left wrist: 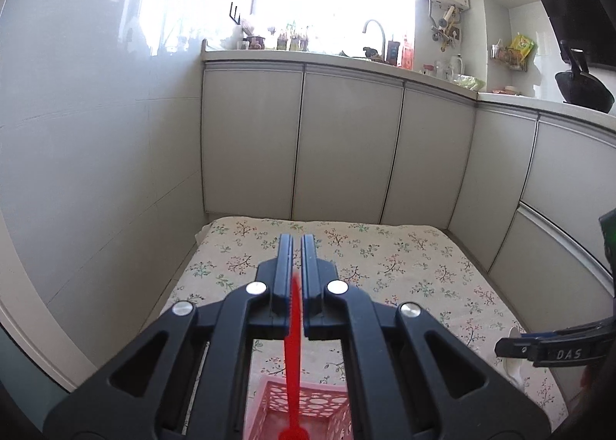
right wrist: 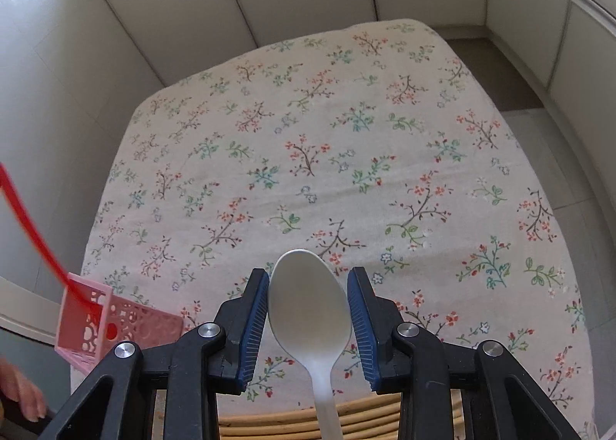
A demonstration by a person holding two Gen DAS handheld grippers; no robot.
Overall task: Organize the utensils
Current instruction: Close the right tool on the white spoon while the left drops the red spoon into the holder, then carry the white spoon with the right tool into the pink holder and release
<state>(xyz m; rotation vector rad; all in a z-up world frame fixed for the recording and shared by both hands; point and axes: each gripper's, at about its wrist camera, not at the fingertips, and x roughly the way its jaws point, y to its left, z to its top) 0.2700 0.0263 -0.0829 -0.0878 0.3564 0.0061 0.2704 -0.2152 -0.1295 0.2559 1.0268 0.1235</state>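
Left wrist view: left gripper (left wrist: 295,243) clamps one red utensil (left wrist: 293,343) hanging over one pink basket (left wrist: 296,409). Right wrist view: right gripper (right wrist: 308,278), fingers spread, straddles one white spoon (right wrist: 310,309) above the floral tablecloth (right wrist: 308,155).

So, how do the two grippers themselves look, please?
Both are black plastic linkages with silver round rivets. The right gripper has blue ribbed pads. The left gripper has the same black fingers with a blue edge. In the left view, the right one shows white letters "DAS" on its side. No cables or sleeves are visible.
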